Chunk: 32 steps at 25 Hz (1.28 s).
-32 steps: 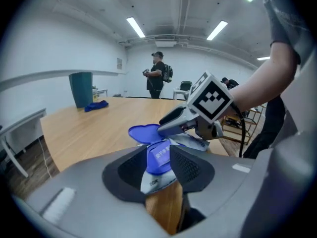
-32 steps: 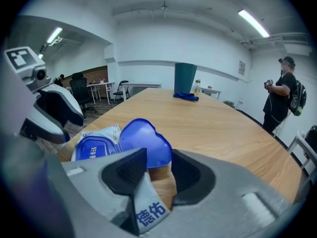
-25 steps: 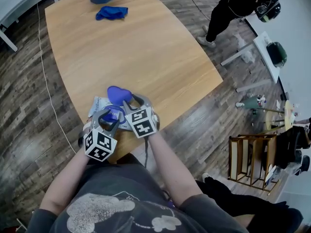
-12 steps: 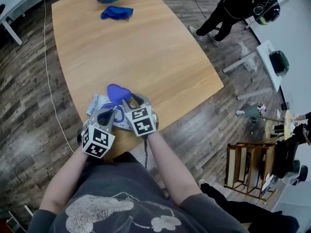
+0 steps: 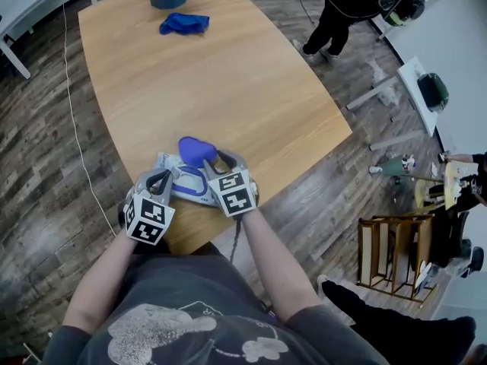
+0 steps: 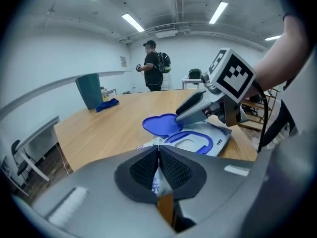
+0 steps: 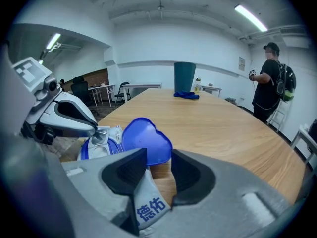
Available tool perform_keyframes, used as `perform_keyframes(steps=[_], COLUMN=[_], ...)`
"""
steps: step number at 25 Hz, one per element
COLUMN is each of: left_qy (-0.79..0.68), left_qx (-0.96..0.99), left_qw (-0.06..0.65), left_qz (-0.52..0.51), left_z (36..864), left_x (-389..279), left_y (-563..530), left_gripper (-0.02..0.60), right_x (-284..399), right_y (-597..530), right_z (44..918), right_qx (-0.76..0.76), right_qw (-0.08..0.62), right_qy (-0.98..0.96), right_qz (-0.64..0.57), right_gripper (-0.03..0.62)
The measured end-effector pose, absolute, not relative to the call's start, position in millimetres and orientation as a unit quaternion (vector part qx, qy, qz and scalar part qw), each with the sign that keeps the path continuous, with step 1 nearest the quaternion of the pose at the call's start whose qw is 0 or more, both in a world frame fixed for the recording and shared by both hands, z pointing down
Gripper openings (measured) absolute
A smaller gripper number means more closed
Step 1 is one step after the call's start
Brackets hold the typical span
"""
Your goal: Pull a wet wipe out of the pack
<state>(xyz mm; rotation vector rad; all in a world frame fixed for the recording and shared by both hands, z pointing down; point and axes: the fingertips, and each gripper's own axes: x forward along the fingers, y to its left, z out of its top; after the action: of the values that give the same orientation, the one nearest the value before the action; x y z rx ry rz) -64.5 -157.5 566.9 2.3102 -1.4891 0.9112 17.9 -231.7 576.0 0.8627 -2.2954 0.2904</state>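
Wet wipe pack [image 5: 179, 182], at near edge of wooden table [image 5: 228, 74], blue heart-shaped lid [image 5: 196, 150] flipped open toward the far side, left gripper [image 6: 159, 151] jaws pinched together on a white wet wipe [image 6: 157, 182], right gripper [image 7: 158, 158] jaws part-closed, clamping the pack's right end.

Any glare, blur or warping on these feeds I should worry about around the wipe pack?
Head view: even light, sharp, edges bowed; wipe pack small in frame. Left gripper view: heavy fisheye, dark corners; the white sheet pinched in the near jaws is soft. Right gripper view: same fisheye, blue lid crisp, no glare.
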Motion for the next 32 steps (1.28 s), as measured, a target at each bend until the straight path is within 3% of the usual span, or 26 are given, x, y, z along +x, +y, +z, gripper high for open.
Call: perform_keyframes(steps=[11, 15, 26, 32], left_qy=[-0.453, -0.436, -0.403, -0.388], left_qx=[0.827, 0.836, 0.853, 0.862], left_qw=[0.120, 0.116, 0.120, 0.125], left_qz=[0.309, 0.311, 0.310, 0.303], left_z=[582, 584, 585, 584], left_x=[-63, -61, -58, -57], left_y=[-153, -152, -149, -147], left_gripper=[0.025, 0.025, 0.026, 0.029], right_x=[23, 8, -38, -38], right_y=[-199, -169, -145, -146], right_z=[536, 529, 579, 588], right_qx=[0.384, 0.361, 0.311, 0.325], right_qw=[0.320, 0.319, 0.406, 0.408], right_qy=[-0.865, -0.874, -0.848, -0.834], right_qz=[0.050, 0.060, 0.143, 0.178], right_gripper=[0.146, 0.049, 0.081, 0.081])
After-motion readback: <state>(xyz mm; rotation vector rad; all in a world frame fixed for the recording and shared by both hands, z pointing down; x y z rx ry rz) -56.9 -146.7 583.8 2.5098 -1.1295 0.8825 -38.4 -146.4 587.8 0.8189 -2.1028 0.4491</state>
